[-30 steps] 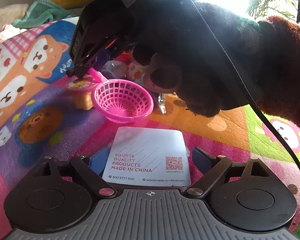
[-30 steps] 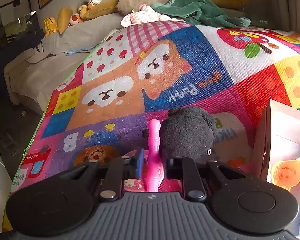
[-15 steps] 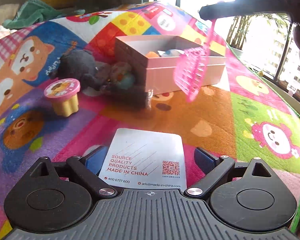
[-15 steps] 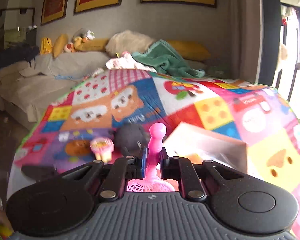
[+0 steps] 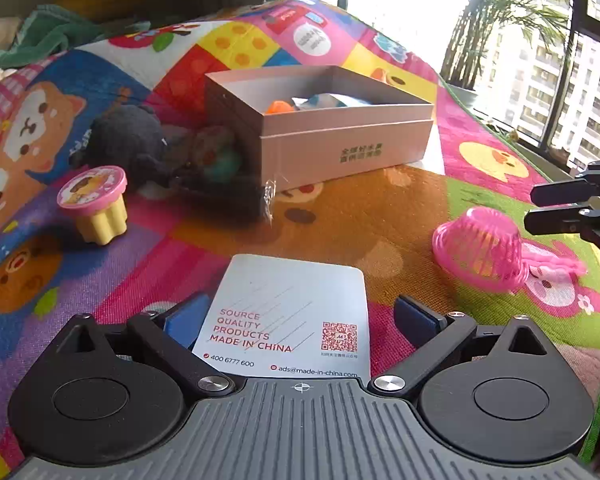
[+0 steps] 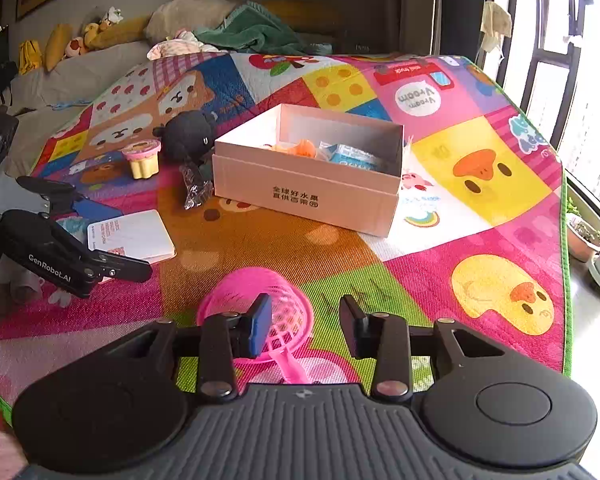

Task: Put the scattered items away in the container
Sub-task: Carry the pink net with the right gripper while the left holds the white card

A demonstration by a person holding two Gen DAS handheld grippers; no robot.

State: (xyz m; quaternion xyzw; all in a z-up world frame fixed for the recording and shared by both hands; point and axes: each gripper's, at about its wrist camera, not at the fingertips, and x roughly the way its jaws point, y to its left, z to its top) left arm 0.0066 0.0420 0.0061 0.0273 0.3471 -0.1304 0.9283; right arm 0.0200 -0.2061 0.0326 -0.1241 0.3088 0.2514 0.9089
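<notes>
A pink toy strainer [image 6: 260, 304] [image 5: 480, 248] lies tipped on the play mat, its handle pointing back under my right gripper [image 6: 306, 328]. The right jaws are opening, and neither pad touches the handle. My left gripper [image 5: 300, 314] [image 6: 116, 236] is opening wide around a white printed card [image 5: 288, 320] [image 6: 132, 236] that lies flat on the mat, with gaps at both pads. The pale pink cardboard box [image 5: 340, 148] [image 6: 308, 196] stands open mid-mat, holding an orange item and a blue-and-white packet.
A yellow pudding cup with a pink lid [image 5: 96, 204] [image 6: 142, 160], a black plush toy [image 5: 128, 140] [image 6: 188, 134] and a clear wrapper [image 6: 196, 188] lie left of the box. Bedding and cushions line the far edge. A window and the mat's green border are at the right.
The right gripper carried the pink strainer from beside the pudding cup, past the box, to the near right of the mat and let it go. The left jaws spread slightly wider around the card.
</notes>
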